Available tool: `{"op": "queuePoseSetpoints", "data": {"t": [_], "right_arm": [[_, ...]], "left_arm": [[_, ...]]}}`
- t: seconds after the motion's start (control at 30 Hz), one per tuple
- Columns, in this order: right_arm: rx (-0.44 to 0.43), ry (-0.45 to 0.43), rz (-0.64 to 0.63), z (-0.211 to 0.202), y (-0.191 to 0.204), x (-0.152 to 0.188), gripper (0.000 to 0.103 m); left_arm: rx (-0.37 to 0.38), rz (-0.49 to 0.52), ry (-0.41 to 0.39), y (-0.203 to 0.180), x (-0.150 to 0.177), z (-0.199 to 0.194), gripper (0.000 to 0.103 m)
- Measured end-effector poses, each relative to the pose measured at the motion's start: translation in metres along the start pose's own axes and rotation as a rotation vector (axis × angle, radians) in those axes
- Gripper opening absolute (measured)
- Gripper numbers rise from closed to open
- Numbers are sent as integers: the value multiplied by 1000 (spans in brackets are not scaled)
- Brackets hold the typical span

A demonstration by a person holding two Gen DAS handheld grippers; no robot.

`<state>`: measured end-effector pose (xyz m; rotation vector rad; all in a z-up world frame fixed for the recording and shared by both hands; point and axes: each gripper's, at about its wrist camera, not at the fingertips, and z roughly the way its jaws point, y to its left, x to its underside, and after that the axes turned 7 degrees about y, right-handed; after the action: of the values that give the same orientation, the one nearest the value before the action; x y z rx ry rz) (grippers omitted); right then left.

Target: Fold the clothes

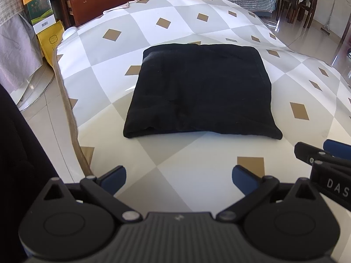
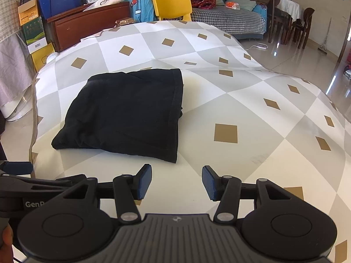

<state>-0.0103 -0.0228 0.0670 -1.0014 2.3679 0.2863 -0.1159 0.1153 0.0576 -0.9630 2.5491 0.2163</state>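
Black garment (image 1: 199, 92) lies folded into a compact rectangle on the checked surface (image 1: 186, 28), its near edge just ahead of both tools. Left claw (image 1: 178, 178) is spread wide, holding nothing, above the bare cloth. Right claw (image 2: 176, 182) is likewise spread and empty, close beside the left and apart from the garment.

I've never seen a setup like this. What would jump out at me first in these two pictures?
First, the black folded garment, a neat dark square lying in the middle of the diamond-patterned tablecloth. Next, the two black grippers with blue pads at the bottom edge: the left gripper and the right gripper, both open and empty, short of the cloth. Behind the table, a bright yellow chair stands out.
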Motion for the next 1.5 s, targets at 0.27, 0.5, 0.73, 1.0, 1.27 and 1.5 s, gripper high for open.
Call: {"op": "queuePoseSetpoints", "data": {"t": [0.27, 0.5, 0.73, 1.0, 1.27, 1.5], "right_arm": [[3, -2, 4, -4, -3, 2, 49], [10, -4, 5, -8, -5, 4, 49], [26, 3, 22, -12, -11, 8, 49], [62, 21, 100, -15, -28, 13, 49], [111, 32, 127, -21, -37, 21, 49], [160, 45, 182, -29, -54, 31, 49]], "left_arm": [[6, 7, -5, -3, 1, -3, 103], [14, 20, -11, -8, 3, -5, 103], [25, 41, -6, -15, 6, -5, 103], [48, 80, -11, -26, 8, -6, 103], [77, 159, -17, -47, 9, -6, 103], [97, 222, -10, -68, 10, -2, 103]]}}
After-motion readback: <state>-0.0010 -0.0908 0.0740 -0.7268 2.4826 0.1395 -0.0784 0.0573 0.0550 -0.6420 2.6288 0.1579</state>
